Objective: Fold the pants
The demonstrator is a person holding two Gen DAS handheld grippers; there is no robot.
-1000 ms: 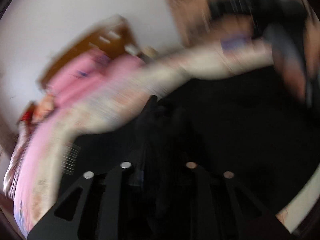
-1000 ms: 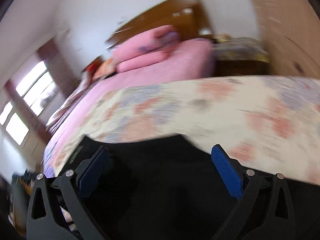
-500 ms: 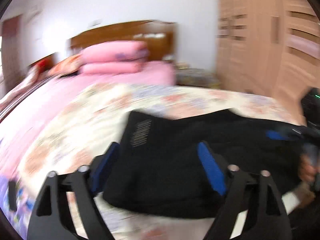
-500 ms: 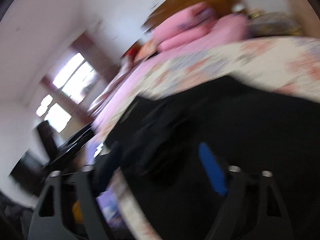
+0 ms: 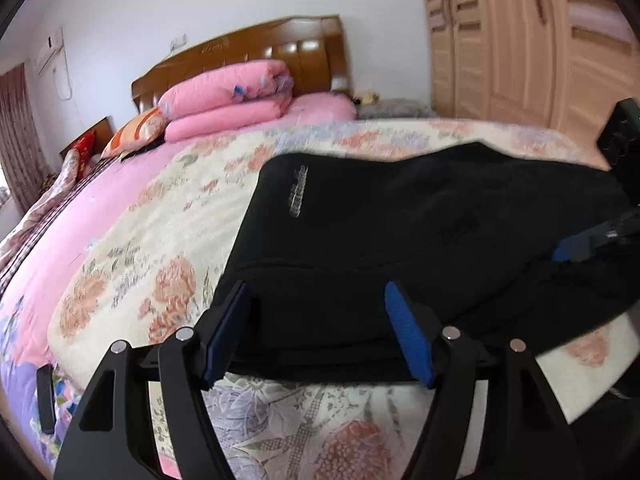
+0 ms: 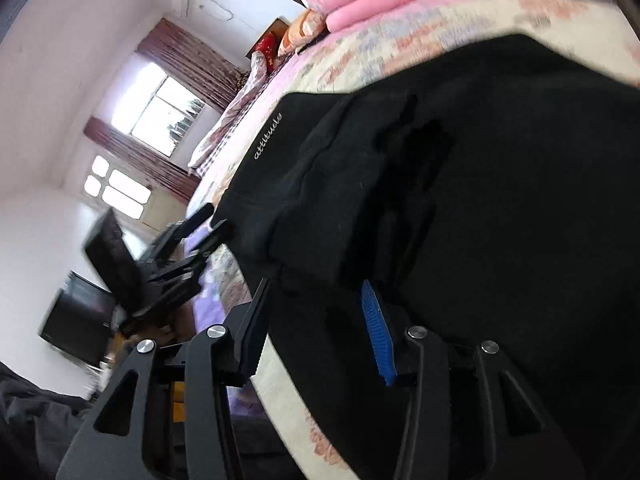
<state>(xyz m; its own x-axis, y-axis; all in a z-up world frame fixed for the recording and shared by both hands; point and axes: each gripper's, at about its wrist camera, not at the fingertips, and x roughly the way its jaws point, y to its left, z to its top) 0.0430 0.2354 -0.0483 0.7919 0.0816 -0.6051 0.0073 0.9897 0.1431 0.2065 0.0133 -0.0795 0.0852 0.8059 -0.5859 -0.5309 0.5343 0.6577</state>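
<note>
Black pants [image 5: 420, 240] lie folded on the floral quilt [image 5: 168, 240], near edge between the spread-apart fingers of the left gripper [image 5: 316, 332]; right gripper [image 6: 316, 328], fingers also apart, sits over the cloth's edge. Pink bedding [image 5: 232, 100] stacked at the wooden headboard [image 5: 280, 44], well apart

A home bedroom: bed [image 5: 120, 216], wooden headboard [image 5: 256, 48], wardrobe [image 5: 520, 40].

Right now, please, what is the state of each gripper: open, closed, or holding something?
Left gripper: open, holding nothing, jaws apart over the near edge of the black pants.
Right gripper: open, holding nothing, jaws apart at the pants' folded edge.
</note>
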